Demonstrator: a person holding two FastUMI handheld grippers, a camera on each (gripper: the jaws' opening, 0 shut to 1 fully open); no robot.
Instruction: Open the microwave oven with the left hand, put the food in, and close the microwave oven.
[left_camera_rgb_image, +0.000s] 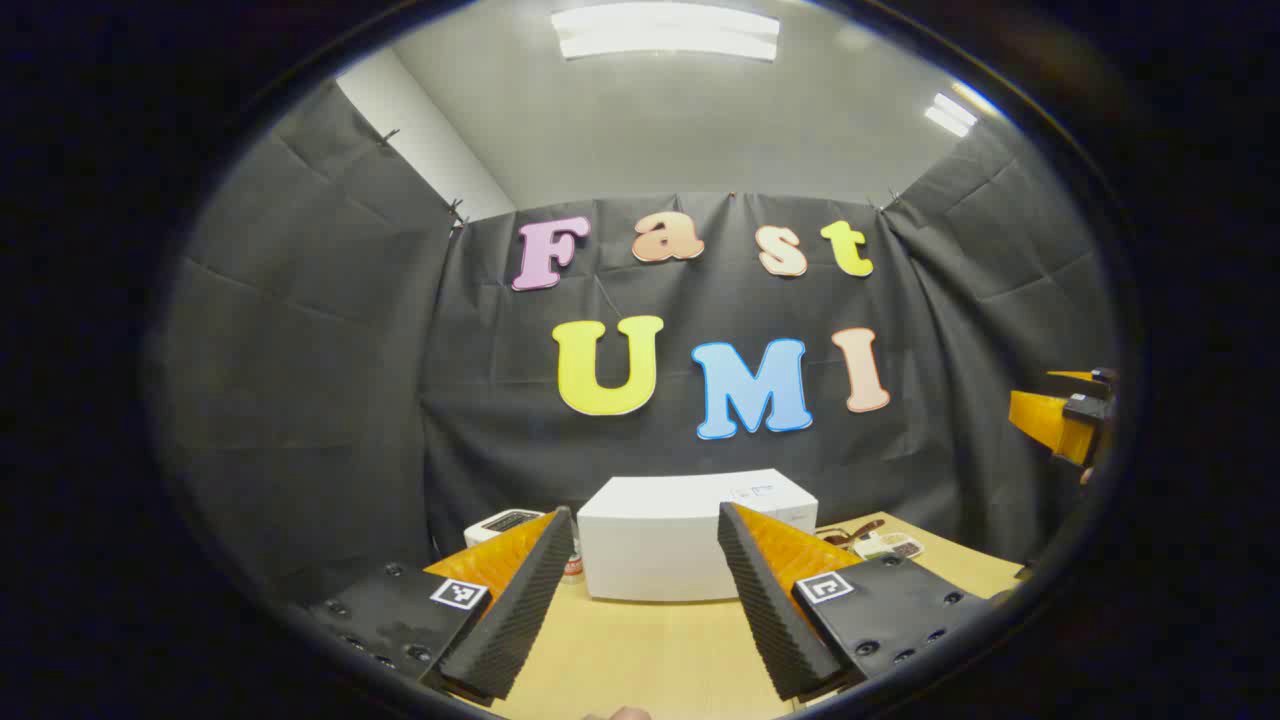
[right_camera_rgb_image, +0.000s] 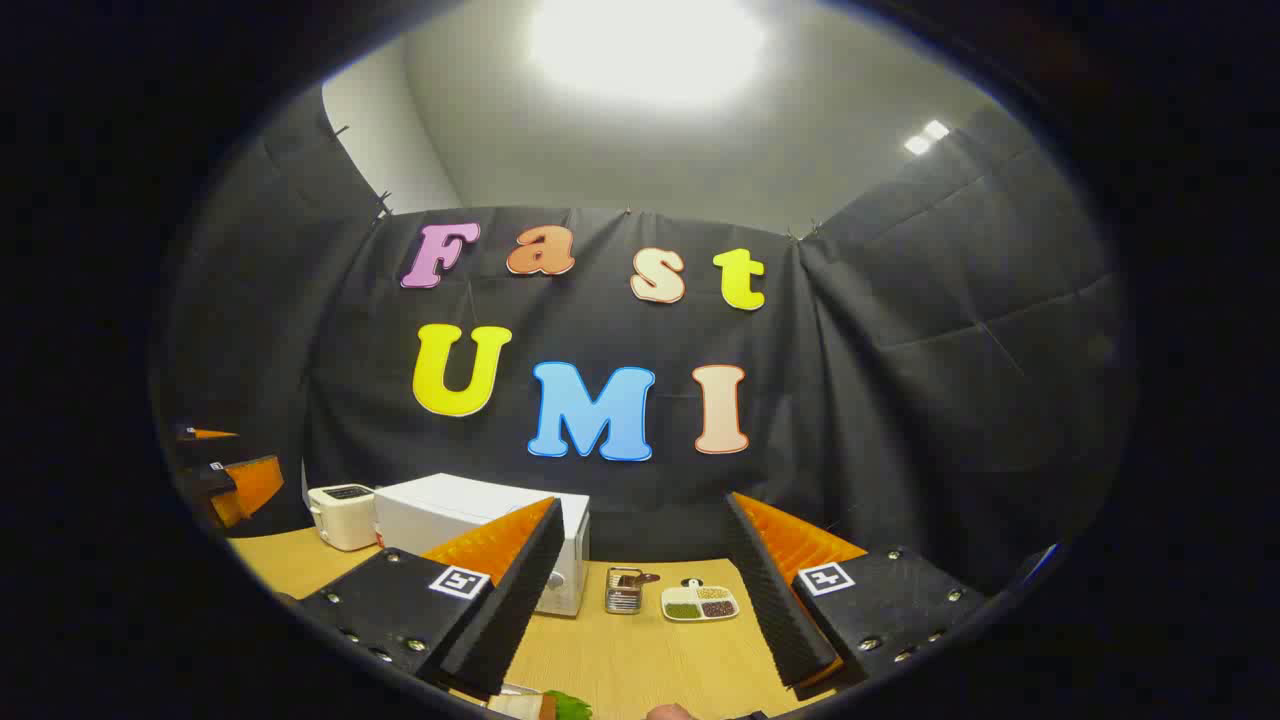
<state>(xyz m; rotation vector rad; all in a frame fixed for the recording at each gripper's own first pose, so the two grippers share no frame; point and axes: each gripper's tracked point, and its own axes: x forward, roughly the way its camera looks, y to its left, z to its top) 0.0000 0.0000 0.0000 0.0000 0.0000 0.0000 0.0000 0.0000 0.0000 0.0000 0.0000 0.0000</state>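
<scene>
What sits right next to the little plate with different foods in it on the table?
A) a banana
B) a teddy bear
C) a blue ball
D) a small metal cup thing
D: in the right gripper view a small metal container stands just beside the sectioned plate on the wooden table, to the right of the white microwave.

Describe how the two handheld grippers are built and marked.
The left gripper and right gripper look alike: two wedge-shaped fingers with ribbed inner faces, each on a black plate with screws and a square black-and-white tag. No cables or sleeves are visible.
</scene>
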